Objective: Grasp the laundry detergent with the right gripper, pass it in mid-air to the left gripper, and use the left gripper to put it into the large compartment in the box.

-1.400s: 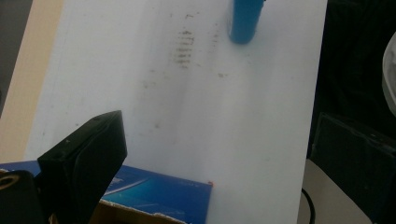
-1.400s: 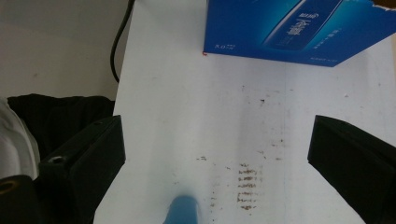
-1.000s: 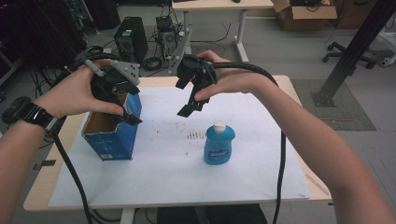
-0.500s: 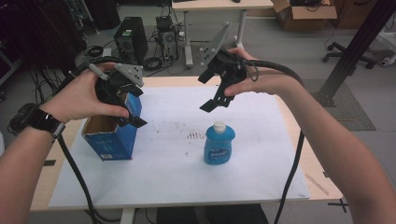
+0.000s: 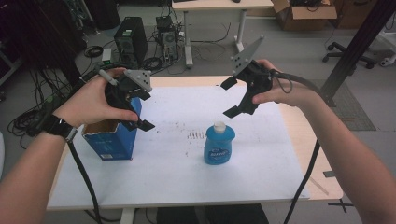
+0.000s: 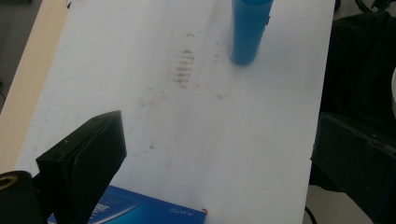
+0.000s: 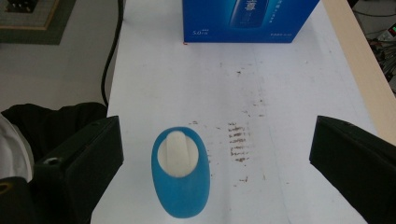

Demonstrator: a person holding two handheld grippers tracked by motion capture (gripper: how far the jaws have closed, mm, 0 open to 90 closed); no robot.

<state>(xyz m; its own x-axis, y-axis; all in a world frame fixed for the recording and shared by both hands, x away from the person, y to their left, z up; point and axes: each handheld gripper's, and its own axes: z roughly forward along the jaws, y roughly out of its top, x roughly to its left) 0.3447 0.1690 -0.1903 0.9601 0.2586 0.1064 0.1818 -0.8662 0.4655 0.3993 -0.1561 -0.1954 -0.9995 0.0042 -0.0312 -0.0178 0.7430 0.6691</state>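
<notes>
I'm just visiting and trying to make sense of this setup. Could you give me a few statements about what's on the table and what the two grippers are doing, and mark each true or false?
1. The blue bottle stands upright on the white sheet. True.
2. The right gripper is shut on the bottle. False: its jaws are wide apart, above the bottle, touching nothing.
3. The blue box is open at the top. True.
4. The bottle sits inside the box. False: it stands apart, on the sheet.
5. The left gripper is open, near the box. True.
</notes>
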